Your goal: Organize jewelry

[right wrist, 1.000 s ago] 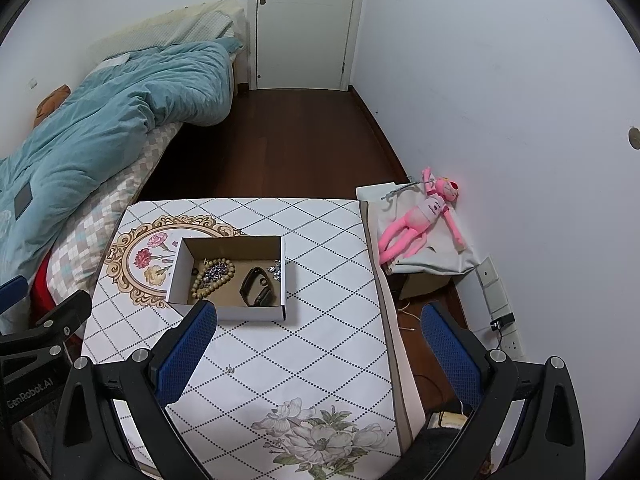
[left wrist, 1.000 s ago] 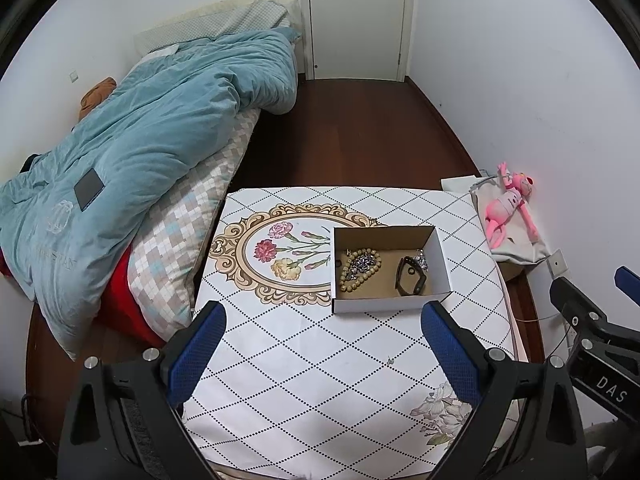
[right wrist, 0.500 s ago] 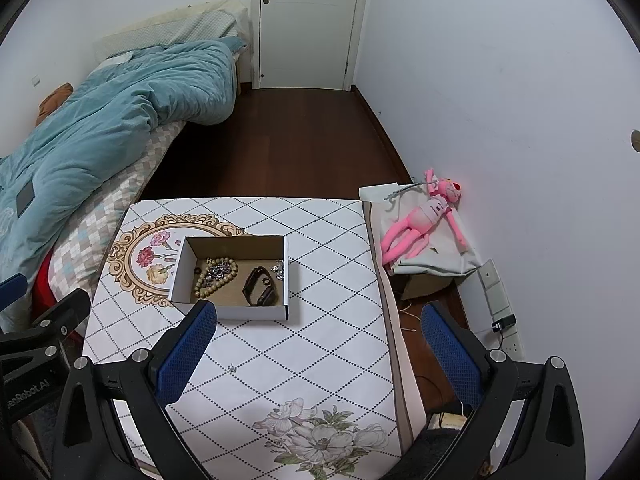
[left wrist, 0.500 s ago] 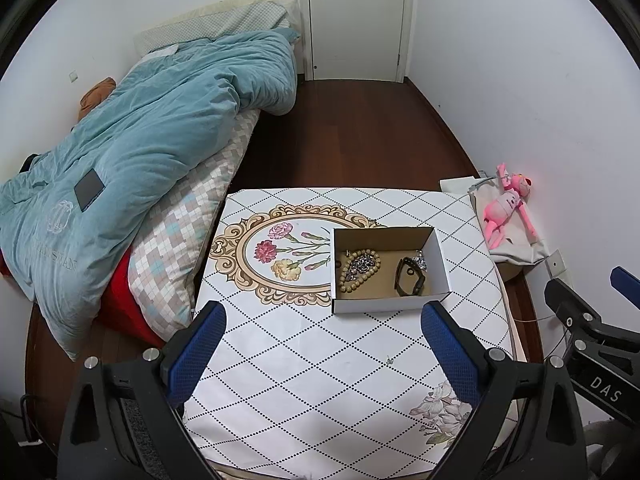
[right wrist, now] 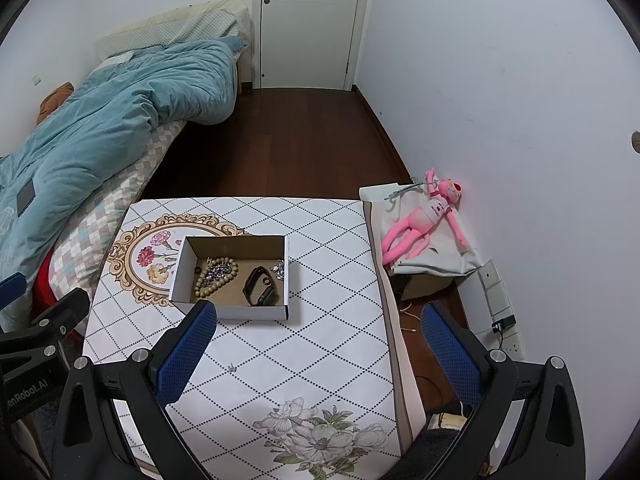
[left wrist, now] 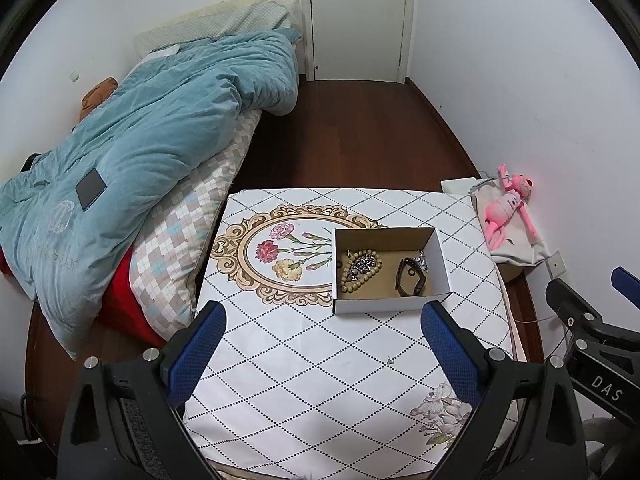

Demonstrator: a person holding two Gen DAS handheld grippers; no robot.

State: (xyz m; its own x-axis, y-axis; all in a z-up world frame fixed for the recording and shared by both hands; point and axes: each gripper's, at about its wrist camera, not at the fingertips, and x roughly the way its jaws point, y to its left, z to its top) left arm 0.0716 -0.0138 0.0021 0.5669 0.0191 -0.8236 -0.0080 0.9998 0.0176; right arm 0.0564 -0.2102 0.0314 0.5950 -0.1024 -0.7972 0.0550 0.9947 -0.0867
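A small open box (left wrist: 390,270) sits right of centre in the left view, on the desk (left wrist: 304,360), holding a bead bracelet (left wrist: 359,272), a black band (left wrist: 409,278) and a silver piece (left wrist: 421,258). A tiny item (right wrist: 232,368) lies loose below it. The left gripper (left wrist: 324,354) and right gripper (right wrist: 318,354) hover at the bottom edge, jaws wide apart, holding nothing. A bed (left wrist: 132,168) fills the left; a pink toy (left wrist: 506,208) lies at right.

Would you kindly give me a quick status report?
Both grippers open, empty: left gripper, right gripper. Jewelry in cardboard box; tiny piece loose on tablecloth. Nothing blocking.
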